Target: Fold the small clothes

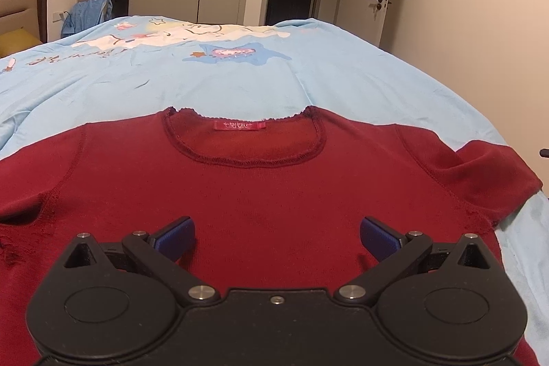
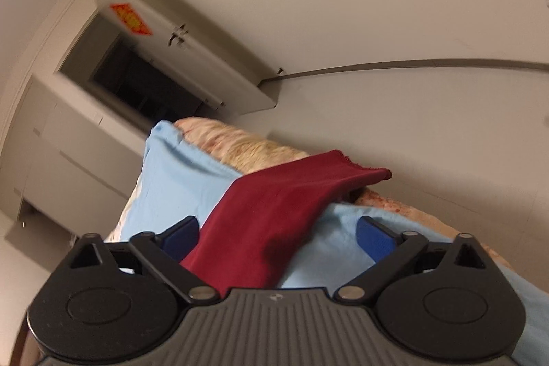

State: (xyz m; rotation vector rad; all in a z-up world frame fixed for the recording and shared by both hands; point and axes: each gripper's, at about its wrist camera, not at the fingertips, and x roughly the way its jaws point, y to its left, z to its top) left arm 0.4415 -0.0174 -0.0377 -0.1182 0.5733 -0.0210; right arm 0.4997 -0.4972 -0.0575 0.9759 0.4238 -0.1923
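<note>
Left wrist view: a dark red shirt (image 1: 260, 194) lies flat, front up, on a bed covered by a light blue sheet (image 1: 240, 81), neckline pointing away from the camera, with a red label (image 1: 239, 125) inside the collar. The left gripper (image 1: 277, 237) is above the shirt's chest area; its blue-padded fingers (image 1: 176, 237) are wide apart and hold nothing. One short sleeve (image 1: 487, 174) spreads toward the right edge of the bed. Right wrist view: the camera is tilted. The right gripper (image 2: 277, 237) has its fingers (image 2: 375, 237) spread apart, with a sleeve (image 2: 274, 211) of the shirt lying between them, unclamped, over the sheet (image 2: 171, 180) at the bed edge
</note>
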